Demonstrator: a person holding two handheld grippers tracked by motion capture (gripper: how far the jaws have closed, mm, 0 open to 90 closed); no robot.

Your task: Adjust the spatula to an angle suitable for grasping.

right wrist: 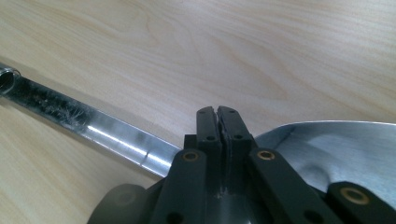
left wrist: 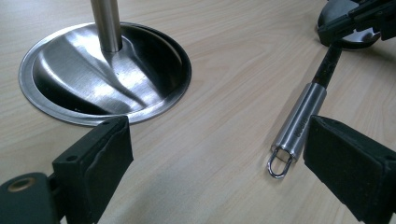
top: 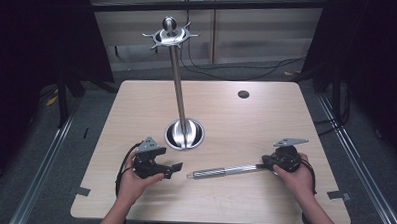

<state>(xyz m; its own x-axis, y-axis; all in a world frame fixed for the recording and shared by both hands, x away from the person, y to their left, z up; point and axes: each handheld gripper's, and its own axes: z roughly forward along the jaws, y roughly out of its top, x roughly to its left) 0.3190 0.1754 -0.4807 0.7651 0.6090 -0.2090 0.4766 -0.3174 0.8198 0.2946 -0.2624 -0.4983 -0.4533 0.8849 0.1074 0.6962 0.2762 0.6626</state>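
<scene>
- The left gripper (top: 176, 169) rests low over the table (top: 246, 123), jaws wide apart with nothing between them.
- Just ahead of its right jaw lies the looped end of a utensil (left wrist: 299, 123), flat on the wood.
- Ahead and to the left of that gripper stands the stand (top: 179, 99), its round steel base (left wrist: 70, 77) close by.
- The right gripper (right wrist: 217, 113) has its jaws pressed together; whether they pinch the utensil's blade (right wrist: 336, 149) beneath them, I cannot tell.
- The utensil's handle (right wrist: 93, 126) runs away to that gripper's left.
</scene>
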